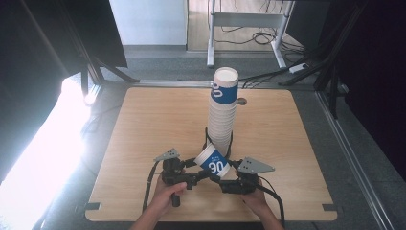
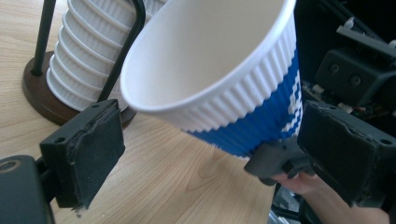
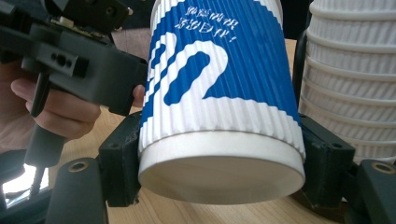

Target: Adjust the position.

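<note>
Pale wooden table [image 1: 143, 124] under bright light from the left edge, grey floor and a desk frame beyond the far edge.

Right gripper [image 3: 219, 177]: jaws pinching the blue-and-white ribbed paper cup [image 3: 219, 93] low on its sides, one black pad pressed to each side just above the smooth white base. Cup tilted, base toward that gripper's camera, mouth toward the other gripper; seen from above at [image 1: 212, 161], close to the near edge and roughly midway along it.

Left gripper [image 2: 210, 154]: jaws spread wide, one pad to each side of the cup's open mouth [image 2: 210, 60], neither pad visibly pressing on it. Rim near the right-hand pad, well apart from the left-hand one.

Just behind the held cup: tall stack of cups [image 1: 222, 110], leaning slightly, top cup blue-banded, ribbed white sides below. Seated in a holder with a round dark wooden base [image 2: 39, 95] and thin black wire uprights [image 2: 44, 32].

One hand [image 1: 165, 194] on the left gripper, one hand [image 1: 256, 199] on the right gripper, forearms entering across the near edge. Grey three-cornered plates on top of both grippers, black cables trailing toward the near edge.
</note>
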Demonstrator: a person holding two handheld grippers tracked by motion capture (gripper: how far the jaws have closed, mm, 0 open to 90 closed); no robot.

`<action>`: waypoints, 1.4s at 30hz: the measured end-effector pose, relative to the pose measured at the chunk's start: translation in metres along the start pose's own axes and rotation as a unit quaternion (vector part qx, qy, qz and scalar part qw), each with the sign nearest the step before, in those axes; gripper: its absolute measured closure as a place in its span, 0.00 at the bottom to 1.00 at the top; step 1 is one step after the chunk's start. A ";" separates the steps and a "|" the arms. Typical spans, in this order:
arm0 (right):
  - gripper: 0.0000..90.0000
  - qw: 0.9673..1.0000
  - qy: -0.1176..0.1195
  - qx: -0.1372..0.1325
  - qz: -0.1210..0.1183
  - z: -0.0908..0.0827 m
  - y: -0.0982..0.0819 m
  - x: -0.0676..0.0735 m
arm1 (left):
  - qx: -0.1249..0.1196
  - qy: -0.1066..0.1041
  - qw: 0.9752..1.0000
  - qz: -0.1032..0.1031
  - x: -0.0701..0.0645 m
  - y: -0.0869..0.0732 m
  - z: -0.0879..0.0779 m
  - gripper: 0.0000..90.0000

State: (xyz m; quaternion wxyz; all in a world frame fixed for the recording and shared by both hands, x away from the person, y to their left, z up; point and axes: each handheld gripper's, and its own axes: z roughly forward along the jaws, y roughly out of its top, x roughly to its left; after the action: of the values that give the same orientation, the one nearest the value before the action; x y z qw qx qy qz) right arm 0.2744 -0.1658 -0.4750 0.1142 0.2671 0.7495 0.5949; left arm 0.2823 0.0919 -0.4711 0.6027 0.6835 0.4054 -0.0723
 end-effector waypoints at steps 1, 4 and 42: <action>0.31 1.000 0.000 -0.001 0.000 0.000 0.000 0.001 | -0.002 -0.001 1.000 -0.001 0.000 0.001 0.001 0.08; 0.31 1.000 -0.002 -0.003 -0.005 0.002 -0.001 0.003 | -0.009 -0.005 1.000 -0.014 0.001 0.004 0.003 0.08; 0.31 0.999 0.007 0.023 -0.031 0.012 -0.005 0.009 | -0.034 -0.003 0.999 0.022 -0.006 0.008 0.013 0.21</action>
State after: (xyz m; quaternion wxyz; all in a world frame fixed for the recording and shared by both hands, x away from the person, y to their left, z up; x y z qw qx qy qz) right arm 0.2721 -0.1515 -0.4813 0.1213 0.2424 0.7717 0.5753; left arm 0.2884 0.0777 -0.4652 0.6282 0.6711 0.3907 -0.0475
